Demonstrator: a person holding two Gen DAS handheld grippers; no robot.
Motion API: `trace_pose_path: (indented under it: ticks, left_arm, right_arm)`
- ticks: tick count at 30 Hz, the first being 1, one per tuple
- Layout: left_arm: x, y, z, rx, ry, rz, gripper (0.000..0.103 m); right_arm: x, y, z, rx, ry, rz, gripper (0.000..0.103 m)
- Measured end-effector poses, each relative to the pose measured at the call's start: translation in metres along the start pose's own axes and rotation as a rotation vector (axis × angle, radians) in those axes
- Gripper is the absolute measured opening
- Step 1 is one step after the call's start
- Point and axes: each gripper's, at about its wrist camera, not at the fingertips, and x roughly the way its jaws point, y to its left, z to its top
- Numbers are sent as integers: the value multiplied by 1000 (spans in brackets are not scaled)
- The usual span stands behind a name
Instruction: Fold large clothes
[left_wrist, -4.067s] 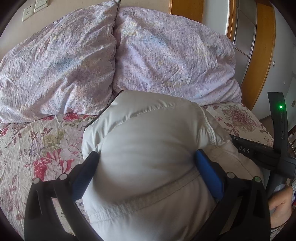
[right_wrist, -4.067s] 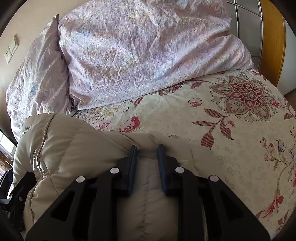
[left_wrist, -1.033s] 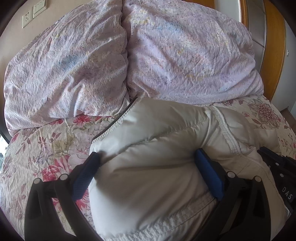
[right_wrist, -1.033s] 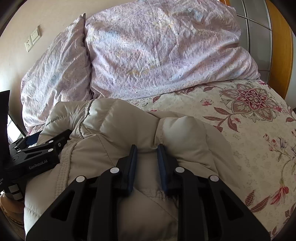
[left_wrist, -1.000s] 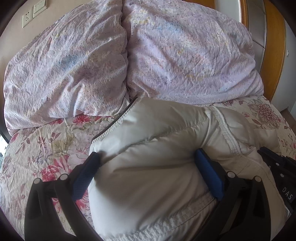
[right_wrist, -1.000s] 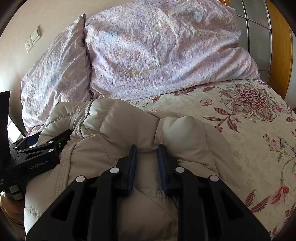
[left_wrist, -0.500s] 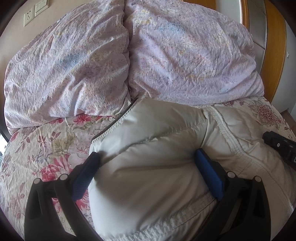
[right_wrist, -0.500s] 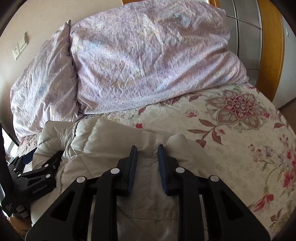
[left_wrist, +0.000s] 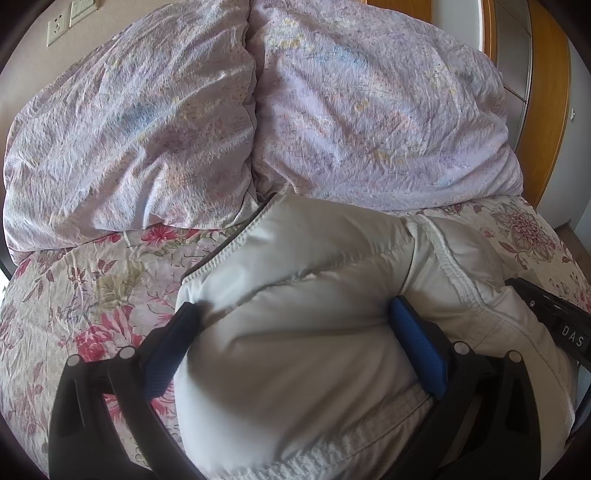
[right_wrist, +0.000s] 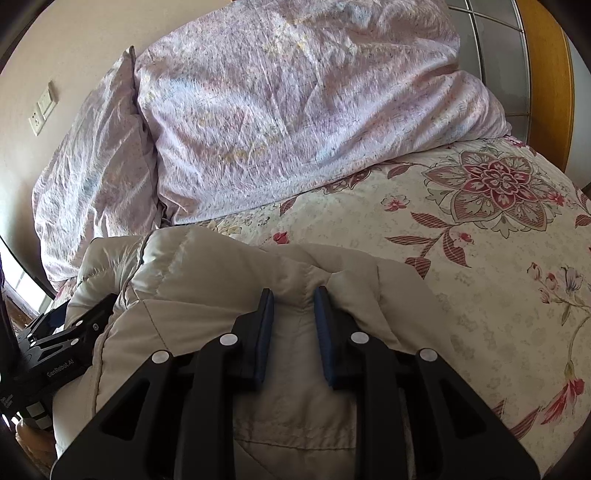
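A puffy beige down jacket lies bundled on the flowered bedspread. My left gripper has its blue-padded fingers spread wide around a thick fold of the jacket, pressing it on both sides. In the right wrist view the jacket fills the lower left, and my right gripper is shut on a narrow pinch of its fabric. The right gripper's black body shows at the right edge of the left wrist view; the left gripper's body shows at the left of the right wrist view.
Two large lilac pillows lean against the wall at the head of the bed. A wooden-framed wardrobe stands to the right. The bedspread lies bare right of the jacket.
The right gripper has carried its pinch of jacket away from the left gripper, flattening the bundle. The left gripper holds its fold in nearly the same place.
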Motion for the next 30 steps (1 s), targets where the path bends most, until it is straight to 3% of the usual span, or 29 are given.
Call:
trace_pose_path:
  ticks: [14,24,27,28,30]
  left_arm:
    - [2,1,1,-6,2,0,101]
    - [-1,-5,4,27,-20,69,101]
    - [-16,2,2,17,-13,44,101]
    - [-25,9,0,-12,-1,-4,101]
    - [-42,24,-6,-64,25,-94,101]
  right_arm:
    - [5,-1,1,0,20,11,24]
    - [8,-1,6,7,18,10,24]
    - [1,1,9,4,52,-6,26]
    - [-6,2,10,7,66,-8,30]
    - [-26,2,11,0,67,37,64]
